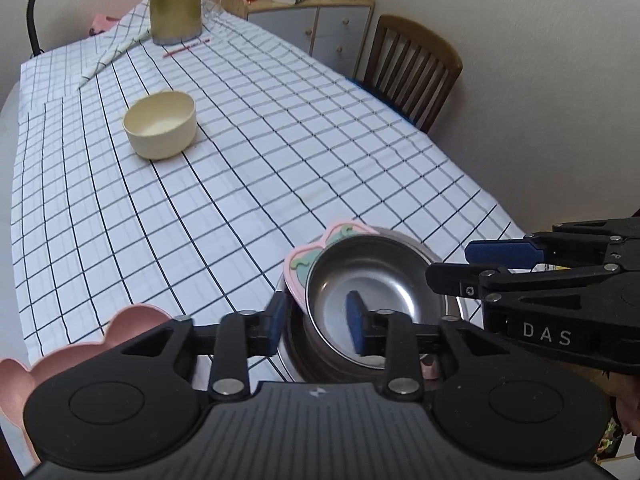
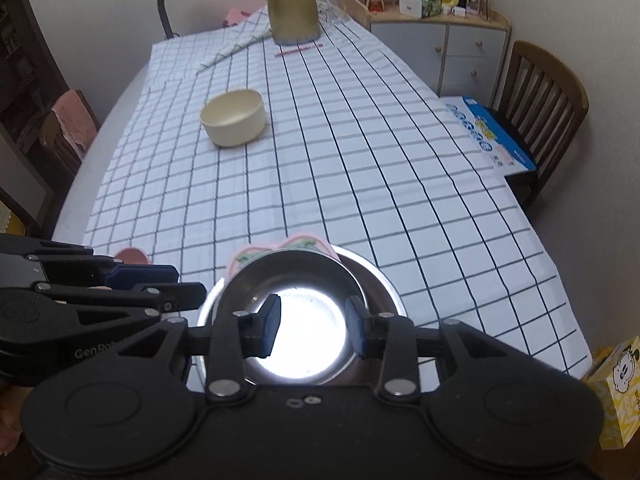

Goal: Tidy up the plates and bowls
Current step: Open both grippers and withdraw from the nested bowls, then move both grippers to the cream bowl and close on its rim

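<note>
Our left claw [image 1: 318, 322] straddles the near rim of the steel bowl [image 1: 376, 268], one blue pad outside the wall and one inside; whether the pads press the rim we cannot tell. That bowl sits tilted in a stack at the near edge of the counter [image 1: 280, 128], over a pink plate [image 1: 298, 264] with a green pattern and a wider steel bowl [image 1: 456, 308] beneath. Our right claw [image 2: 312, 328] hangs over the steel bowl's bright centre with its pads apart and nothing between them.

In the left view the right claw reaches in from the right, and its body reads "DAS". In the right view the left claw's body reads "GenRob", the rest cut off.

A cream bowl [image 1: 160, 124] stands alone farther up the checked cloth, well apart from the stack. A pink dish [image 1: 132, 320] with a wavy edge lies at the near left, just beside the left claw. A gold jug [image 1: 174, 4] stands at the far end, with a pink pen [image 1: 186, 48] lying near its base. A blue box [image 2: 490, 132] rests on the chair [image 2: 544, 96]; its print is too small to read.
</note>
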